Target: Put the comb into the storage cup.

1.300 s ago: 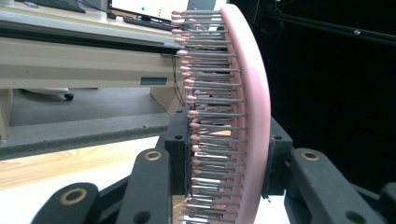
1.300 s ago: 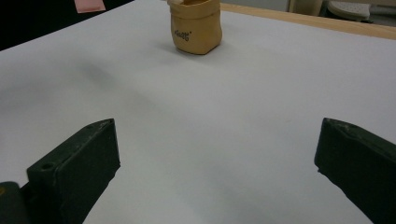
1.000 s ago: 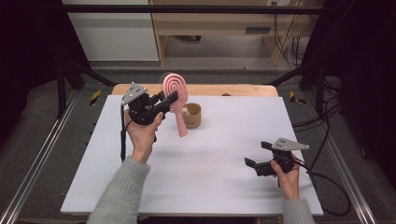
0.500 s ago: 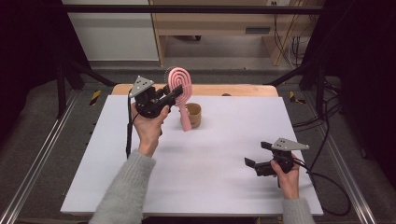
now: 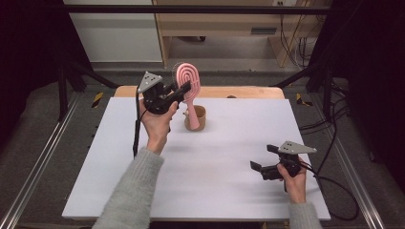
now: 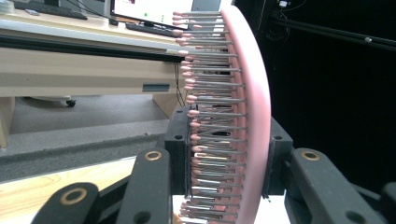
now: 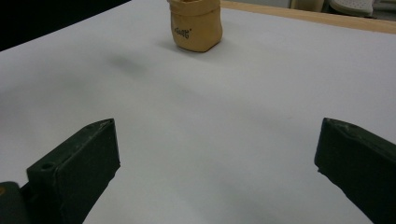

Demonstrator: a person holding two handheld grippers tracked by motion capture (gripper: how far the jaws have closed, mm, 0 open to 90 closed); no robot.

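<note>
A white sheet (image 5: 200, 162) covers a wooden table (image 5: 248, 91) that fills the middle of the high view; black frame bars, cables and a pale bench stand behind it in a dark room. Upper centre, the left gripper (image 5: 184, 90) pinches a pink brush (image 5: 187, 83) at its head, holding it upright with the handle reaching down to a tan cup (image 5: 197, 119). At lower right the right gripper (image 5: 260, 160) hovers low over the sheet, jaws spread with nothing between them.

The left gripper view shows the brush's (image 6: 233, 116) bristles edge-on between the pads and a monitor at the top. The right gripper view shows lettering on the cup (image 7: 196, 25).
</note>
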